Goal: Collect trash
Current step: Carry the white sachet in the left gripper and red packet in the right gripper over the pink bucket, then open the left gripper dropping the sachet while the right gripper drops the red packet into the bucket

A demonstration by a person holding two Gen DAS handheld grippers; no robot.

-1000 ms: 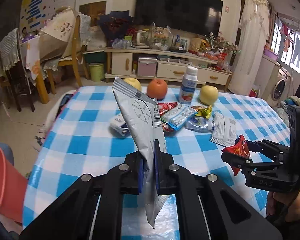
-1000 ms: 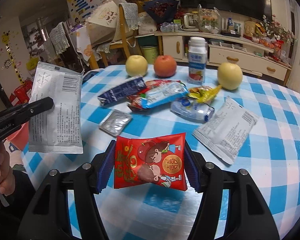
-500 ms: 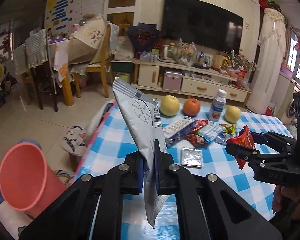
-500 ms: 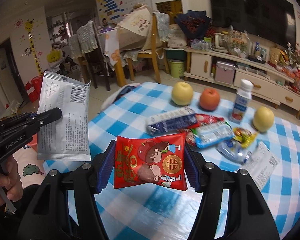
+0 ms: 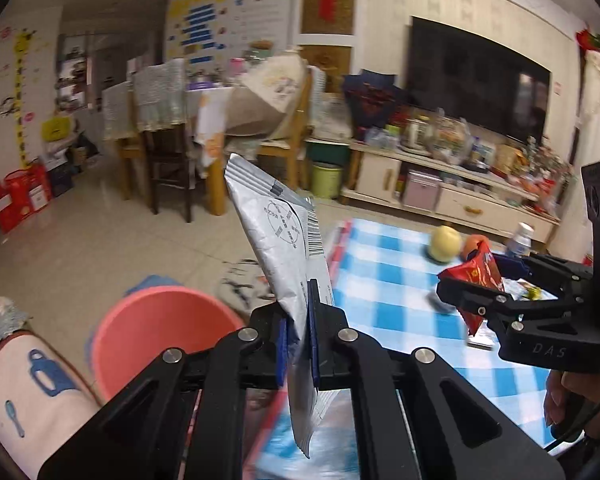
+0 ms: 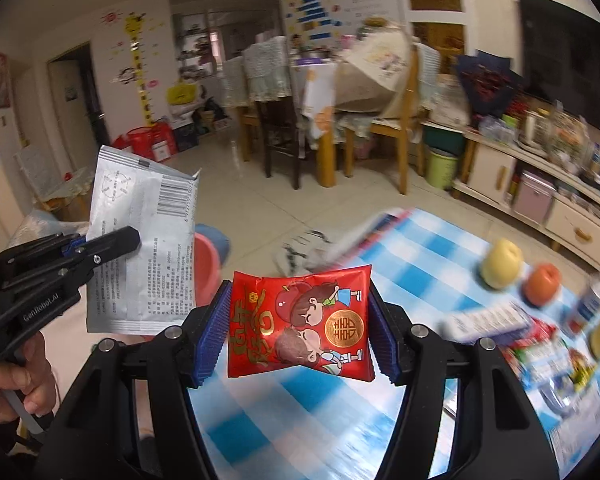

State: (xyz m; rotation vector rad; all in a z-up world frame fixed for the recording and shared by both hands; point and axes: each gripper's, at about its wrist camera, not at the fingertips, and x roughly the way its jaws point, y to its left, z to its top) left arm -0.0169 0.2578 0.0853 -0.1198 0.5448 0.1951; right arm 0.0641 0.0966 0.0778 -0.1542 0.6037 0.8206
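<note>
My left gripper [image 5: 298, 320] is shut on a silver wrapper [image 5: 284, 248], held upright in the air near the table's left edge. It also shows in the right wrist view [image 6: 140, 248], with the left gripper [image 6: 112, 244] there too. My right gripper [image 6: 298, 320] is shut on a red snack packet [image 6: 300, 320], held above the table's left part. The red packet [image 5: 476, 280] and right gripper [image 5: 472, 292] also show in the left wrist view. A pink bucket [image 5: 160, 328] stands on the floor below and left of the silver wrapper.
The blue checked table [image 5: 388, 280] holds several wrappers [image 6: 488, 320], two yellow apples [image 6: 500, 264], an orange fruit [image 6: 542, 284] and a white bottle [image 6: 596, 300]. Chairs [image 5: 164, 152] and a TV cabinet [image 5: 440, 188] stand behind.
Both grippers have swung left away from the table's middle, each keeping its wrapper. The pink bucket now sits nearer the centre of the left wrist view.
</note>
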